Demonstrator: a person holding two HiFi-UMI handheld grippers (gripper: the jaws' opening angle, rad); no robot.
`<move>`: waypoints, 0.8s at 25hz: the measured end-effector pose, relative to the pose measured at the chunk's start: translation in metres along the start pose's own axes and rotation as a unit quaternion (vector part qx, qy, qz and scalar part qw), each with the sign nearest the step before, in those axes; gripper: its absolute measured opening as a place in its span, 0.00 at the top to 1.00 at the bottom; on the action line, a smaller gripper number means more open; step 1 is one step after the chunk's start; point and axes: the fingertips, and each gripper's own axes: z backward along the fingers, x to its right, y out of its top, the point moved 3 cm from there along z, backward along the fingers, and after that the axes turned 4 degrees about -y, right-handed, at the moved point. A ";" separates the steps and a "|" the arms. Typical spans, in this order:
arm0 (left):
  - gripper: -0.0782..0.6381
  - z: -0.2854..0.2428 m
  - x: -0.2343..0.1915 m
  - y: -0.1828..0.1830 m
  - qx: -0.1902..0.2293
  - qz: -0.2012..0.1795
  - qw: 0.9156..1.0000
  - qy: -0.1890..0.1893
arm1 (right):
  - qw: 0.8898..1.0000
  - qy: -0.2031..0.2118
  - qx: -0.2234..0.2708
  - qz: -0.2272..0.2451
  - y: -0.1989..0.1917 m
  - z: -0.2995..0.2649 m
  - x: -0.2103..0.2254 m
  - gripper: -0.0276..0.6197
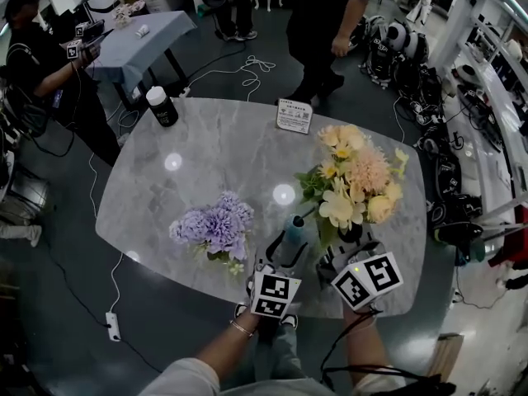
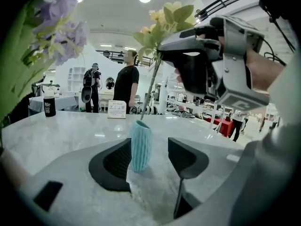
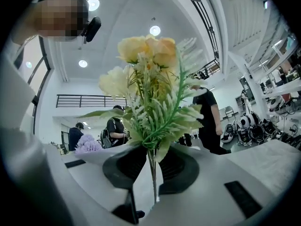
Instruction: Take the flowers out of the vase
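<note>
Left gripper (image 1: 283, 254) across half-hidden vase (image 1: 295, 223)

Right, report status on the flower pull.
Right gripper shut on yellow flowers, at the stems. Left gripper open, vase between jaws. Stem not yet out of vase. Purple flowers lie aside on table.

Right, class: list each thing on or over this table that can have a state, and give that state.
Yellow bouquet: upright, raised, stem reaching down to the vase mouth.
Teal vase: upright on the table.
Purple flowers: out of the vase, lying on the table.
Black bottle: upright, capped.
Left gripper: open, vase between the jaws.
Right gripper: shut on the bouquet's stem.
</note>
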 end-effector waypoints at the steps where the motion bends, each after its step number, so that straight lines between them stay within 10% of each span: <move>1: 0.55 0.002 0.002 0.004 0.002 -0.001 1.000 -0.002 | 1.000 -0.001 0.003 0.002 0.006 0.002 0.000 0.85; 20: 0.55 0.058 0.060 0.049 0.012 -0.005 0.999 -0.045 | 0.999 -0.046 -0.010 0.003 0.041 0.080 -0.008 0.85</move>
